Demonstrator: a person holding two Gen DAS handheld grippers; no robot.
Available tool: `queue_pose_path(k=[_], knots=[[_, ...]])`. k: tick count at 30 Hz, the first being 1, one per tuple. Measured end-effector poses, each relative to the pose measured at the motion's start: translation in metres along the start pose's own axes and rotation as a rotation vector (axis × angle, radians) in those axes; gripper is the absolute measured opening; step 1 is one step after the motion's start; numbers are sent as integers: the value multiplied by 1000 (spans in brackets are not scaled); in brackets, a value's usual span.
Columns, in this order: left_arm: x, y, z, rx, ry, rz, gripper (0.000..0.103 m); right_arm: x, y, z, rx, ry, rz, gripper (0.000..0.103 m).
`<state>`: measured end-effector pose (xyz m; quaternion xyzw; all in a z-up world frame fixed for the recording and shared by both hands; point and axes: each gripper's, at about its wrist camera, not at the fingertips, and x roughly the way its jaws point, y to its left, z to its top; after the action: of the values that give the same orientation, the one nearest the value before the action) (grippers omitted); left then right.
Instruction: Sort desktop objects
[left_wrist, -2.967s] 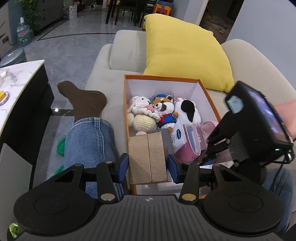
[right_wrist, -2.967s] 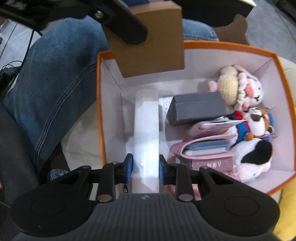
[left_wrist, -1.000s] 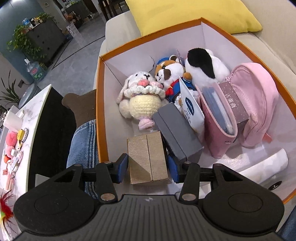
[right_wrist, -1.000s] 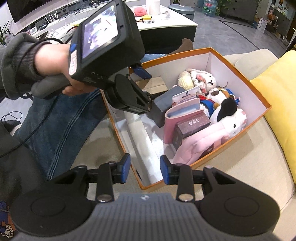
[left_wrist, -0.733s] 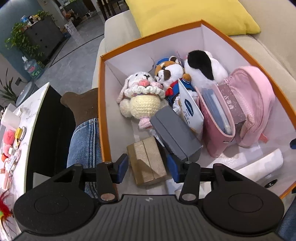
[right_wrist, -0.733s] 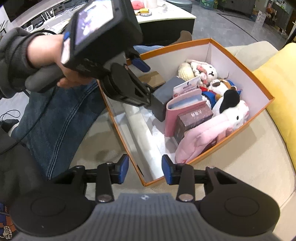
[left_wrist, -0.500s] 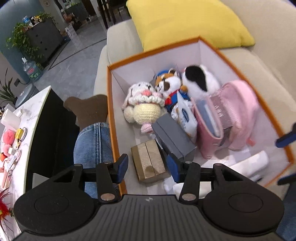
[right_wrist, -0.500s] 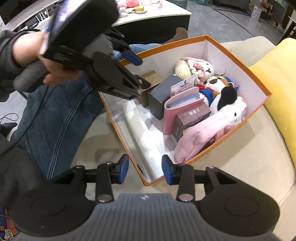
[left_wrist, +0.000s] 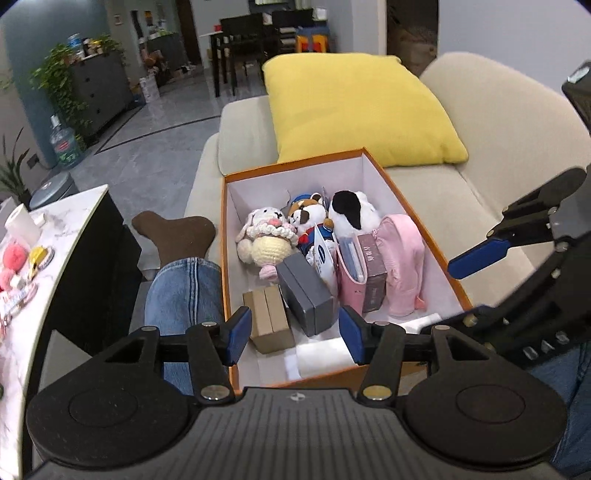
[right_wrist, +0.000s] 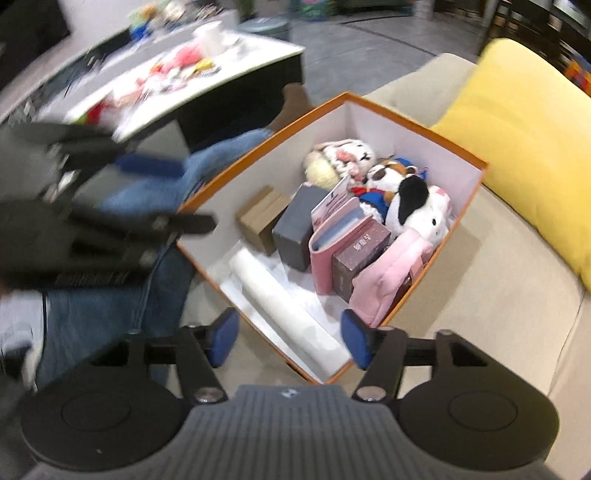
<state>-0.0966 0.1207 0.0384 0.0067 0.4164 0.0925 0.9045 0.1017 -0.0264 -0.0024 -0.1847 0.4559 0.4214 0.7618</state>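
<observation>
Released a moment ago, the tan cardboard box (left_wrist: 270, 323) now lies on the floor of the orange-rimmed white carton (left_wrist: 424, 225), against its near-left wall and touching the dark grey rectangular case (left_wrist: 306, 291); the left tongs (left_wrist: 291, 334) have lifted clear, their jaws having just opened further, nothing between them. Right tongs (right_wrist: 290, 341) hover above the carton's near corner, also just opened wider and empty, over the rolled white paper (right_wrist: 288, 314). Judging by this, one placement is finished and the next item must be fetched, probably from the cluttered marble surface (right_wrist: 192, 85) beyond the person's denim-clad leg (left_wrist: 184, 291). Inside, plush toys (left_wrist: 303, 225) and the pink fabric pouch (left_wrist: 402, 258) crowd the far half; open room remains only along the near wall, by the paper roll
</observation>
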Motion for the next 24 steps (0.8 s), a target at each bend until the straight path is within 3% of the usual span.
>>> queue_pose_path(k=[3,8,17,24], knots=[[0,3,-9,-50,-3,11,62,0,0,-7,74,-39,-43,69],[-1,1,-26,-117,-18,27,63,0,10,-21,142,-132,-149,80],[1,6,-51,-224,-112,95,72,6,17,-48,324,-244,-219,93],[17,1,-58,-231,-119,121,77,12,20,-68,394,-327,-296,97]])
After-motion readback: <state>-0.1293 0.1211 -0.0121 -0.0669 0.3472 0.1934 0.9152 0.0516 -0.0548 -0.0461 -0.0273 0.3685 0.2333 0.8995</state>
